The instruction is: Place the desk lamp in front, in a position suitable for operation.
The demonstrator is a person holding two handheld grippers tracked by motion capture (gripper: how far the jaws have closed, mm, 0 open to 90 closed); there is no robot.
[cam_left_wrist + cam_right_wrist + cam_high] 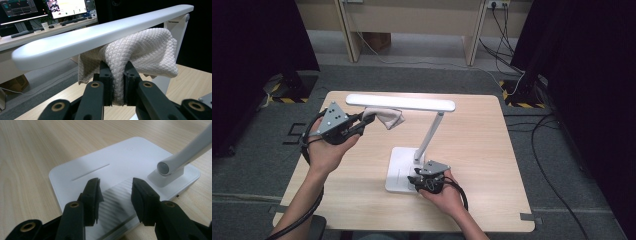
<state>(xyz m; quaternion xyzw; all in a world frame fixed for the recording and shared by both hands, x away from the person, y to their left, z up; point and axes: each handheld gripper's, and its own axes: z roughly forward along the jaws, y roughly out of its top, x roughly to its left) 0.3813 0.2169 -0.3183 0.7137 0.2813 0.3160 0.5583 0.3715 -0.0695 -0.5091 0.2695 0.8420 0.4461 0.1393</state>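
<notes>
Here we wipe the white desk lamp's long head [401, 102] with a quilted white cloth [140, 50] clamped in our left gripper [368, 119]; our right gripper [416, 179], jaws parted and empty, steadies the flat white base [100, 167]. Next, we judge, comes a stroke rightward along the bar.

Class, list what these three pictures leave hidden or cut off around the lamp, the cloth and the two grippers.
- High view: the cloth partly tucked under the lamp head, so contact is unclear.
- Left gripper view: the lamp head's underside, hidden by the cloth; the lamp base, cut off.
- Right gripper view: the lamp base's near edge behind the right gripper fingers; the lamp arm cut by the frame edge.
</notes>
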